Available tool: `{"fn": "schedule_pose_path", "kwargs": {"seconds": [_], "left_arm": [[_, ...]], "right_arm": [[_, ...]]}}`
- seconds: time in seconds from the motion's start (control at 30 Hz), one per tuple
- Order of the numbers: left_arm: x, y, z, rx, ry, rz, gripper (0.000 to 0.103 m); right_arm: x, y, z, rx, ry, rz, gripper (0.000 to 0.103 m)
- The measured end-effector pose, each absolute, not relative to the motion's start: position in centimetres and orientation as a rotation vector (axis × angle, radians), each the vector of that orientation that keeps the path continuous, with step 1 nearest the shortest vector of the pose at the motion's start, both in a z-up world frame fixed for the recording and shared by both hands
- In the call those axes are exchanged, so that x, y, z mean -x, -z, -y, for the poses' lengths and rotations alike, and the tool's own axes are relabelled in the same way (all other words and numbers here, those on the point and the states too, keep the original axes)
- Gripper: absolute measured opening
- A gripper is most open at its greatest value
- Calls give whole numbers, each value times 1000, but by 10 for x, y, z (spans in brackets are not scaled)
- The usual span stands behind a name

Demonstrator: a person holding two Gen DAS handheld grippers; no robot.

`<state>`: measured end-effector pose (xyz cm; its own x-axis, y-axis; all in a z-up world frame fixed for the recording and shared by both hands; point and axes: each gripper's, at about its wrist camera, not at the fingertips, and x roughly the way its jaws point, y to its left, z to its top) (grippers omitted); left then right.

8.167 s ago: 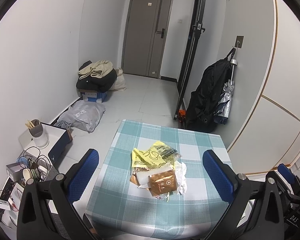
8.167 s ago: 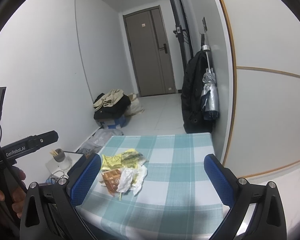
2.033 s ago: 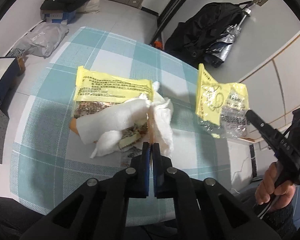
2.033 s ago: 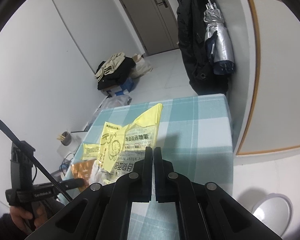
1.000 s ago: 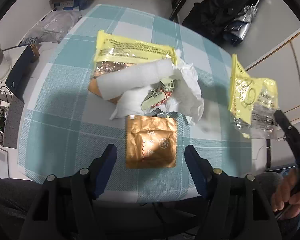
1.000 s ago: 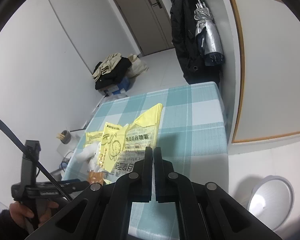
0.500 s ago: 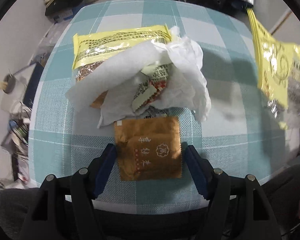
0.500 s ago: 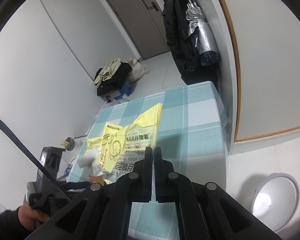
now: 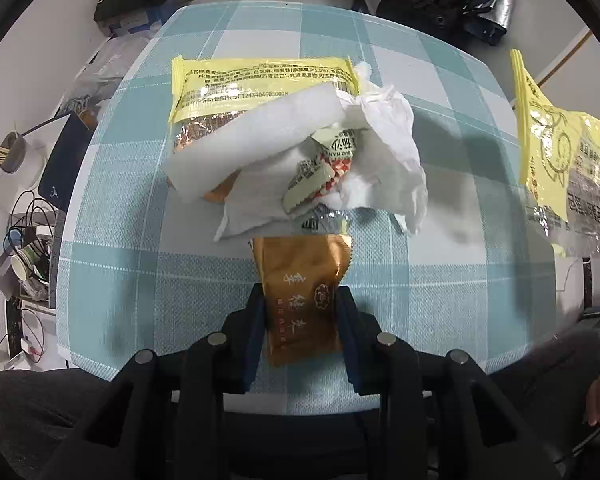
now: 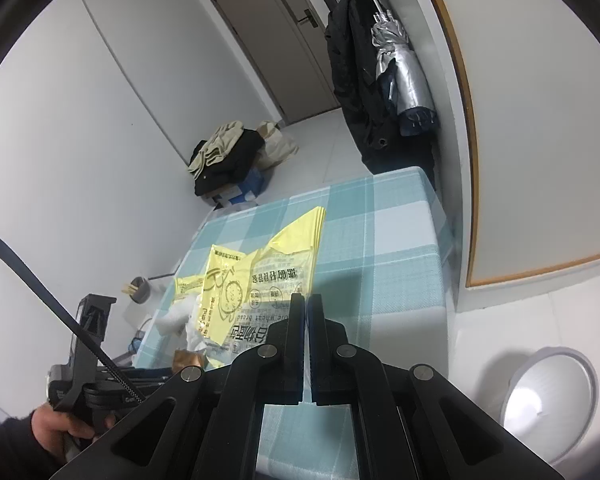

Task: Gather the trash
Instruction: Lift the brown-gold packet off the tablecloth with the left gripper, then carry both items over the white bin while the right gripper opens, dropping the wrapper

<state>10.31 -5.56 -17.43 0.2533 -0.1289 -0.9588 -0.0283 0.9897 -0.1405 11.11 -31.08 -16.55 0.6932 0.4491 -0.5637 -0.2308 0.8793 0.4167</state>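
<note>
Yellow wrappers [image 9: 260, 80]: two; brown sachet [image 9: 304, 292]: one; crumpled tissues [image 9: 384, 156]: several.

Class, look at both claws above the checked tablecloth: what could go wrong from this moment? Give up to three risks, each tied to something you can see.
1. The left claw is closing on the brown sachet, which buckles between the pads; it may slip out.
2. The crumpled white tissue overlaps the sachet's far edge, so lifting could drag loose scraps.
3. The right claw pinches only the yellow wrapper's edge; it might slide free.
</note>
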Motion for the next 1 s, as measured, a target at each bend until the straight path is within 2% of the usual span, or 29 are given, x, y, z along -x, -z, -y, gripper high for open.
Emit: {"fn": "schedule_pose_path", "kwargs": {"seconds": [0.27, 0.57, 0.83, 1.0], "left_arm": [[-97, 175, 39, 221, 114, -1297, 29], [-79, 150, 28, 309, 185, -1227, 29], [-88, 83, 74, 285, 341, -1084, 29], [-105, 51, 133, 236, 488, -1028, 29]], "right_arm": [[-105, 158, 304, -277, -384, -699, 1], [-92, 139, 320, -310, -349, -670, 1], [-61, 95, 376, -325, -250, -570, 1], [-38, 79, 428, -359, -134, -534, 1]]}}
